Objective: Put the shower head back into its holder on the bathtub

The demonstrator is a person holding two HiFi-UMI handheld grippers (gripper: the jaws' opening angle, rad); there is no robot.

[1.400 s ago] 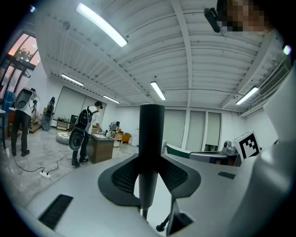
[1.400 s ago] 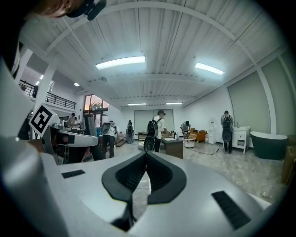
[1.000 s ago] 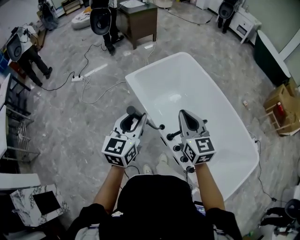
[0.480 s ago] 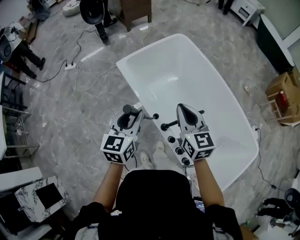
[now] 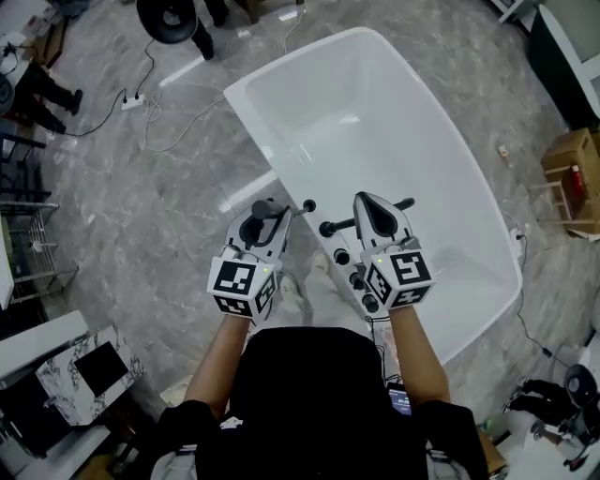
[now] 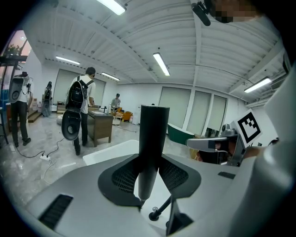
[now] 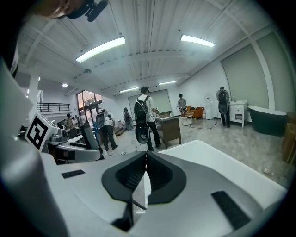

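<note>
A white bathtub (image 5: 375, 122) lies ahead, with black tap fittings (image 5: 356, 278) along its near rim. My left gripper (image 5: 265, 217) hovers just left of that rim, outside the tub. It is shut on the black shower head (image 5: 261, 209). In the left gripper view that shower head (image 6: 154, 134) stands upright as a black cylinder between the pads of the left gripper (image 6: 150, 158), and a black ball-ended rod (image 6: 156, 214) shows below. My right gripper (image 5: 370, 200) hangs over the fittings. In its own view the right gripper (image 7: 146, 156) has its pads together with nothing between them.
Cables and a power strip (image 5: 131, 101) lie on the marble floor left of the tub. A person with a backpack (image 5: 173, 19) stands at the far end. A cardboard box (image 5: 572, 159) sits at the right, a marble-topped unit (image 5: 89, 370) at the lower left.
Both grippers have sunk toward the tub's near rim and its black fittings. The left one still grips the shower head. The right jaws stay together.
</note>
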